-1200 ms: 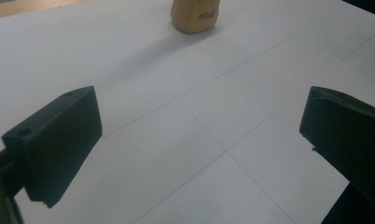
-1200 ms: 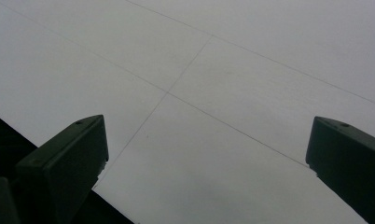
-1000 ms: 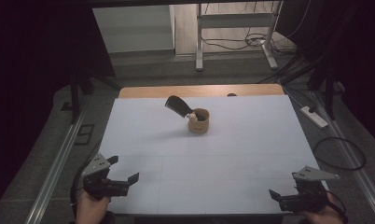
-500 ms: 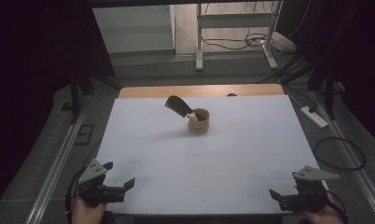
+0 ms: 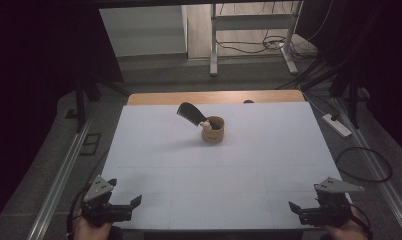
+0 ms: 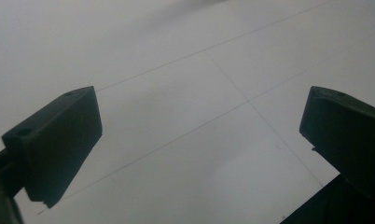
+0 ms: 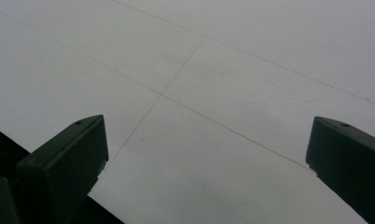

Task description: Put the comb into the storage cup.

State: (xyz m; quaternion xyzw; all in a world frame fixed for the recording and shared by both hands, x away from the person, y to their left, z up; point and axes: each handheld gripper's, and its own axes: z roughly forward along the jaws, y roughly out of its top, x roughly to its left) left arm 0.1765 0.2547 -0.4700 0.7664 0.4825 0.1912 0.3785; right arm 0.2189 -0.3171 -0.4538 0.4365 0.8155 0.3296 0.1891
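A small tan wooden cup (image 5: 213, 131) stands on the white table (image 5: 269, 150) toward its far middle. A black spatula-like blade (image 5: 190, 112) leans out of the cup to the upper left. My left gripper (image 5: 135, 204) rests at the near left corner of the table, open, with nothing between its jaws. My right gripper (image 5: 294, 210) rests at the near right corner, also open and empty. In the left gripper view the left gripper (image 6: 199, 149) looks down on bare white sheet with thin lines. The right gripper (image 7: 206, 163) sees the same kind of sheet and its near edge.
A strip of brown tabletop (image 5: 214, 96) shows beyond the white sheet. A power strip (image 5: 337, 125) and a cable loop (image 5: 364, 165) lie on the floor at the right. Metal rails (image 5: 59, 175) run along the left side. A frame's legs (image 5: 214, 45) stand behind the table.
My left gripper has drawn back toward the near left corner of the table. The right gripper, the cup and the blade have stayed put.
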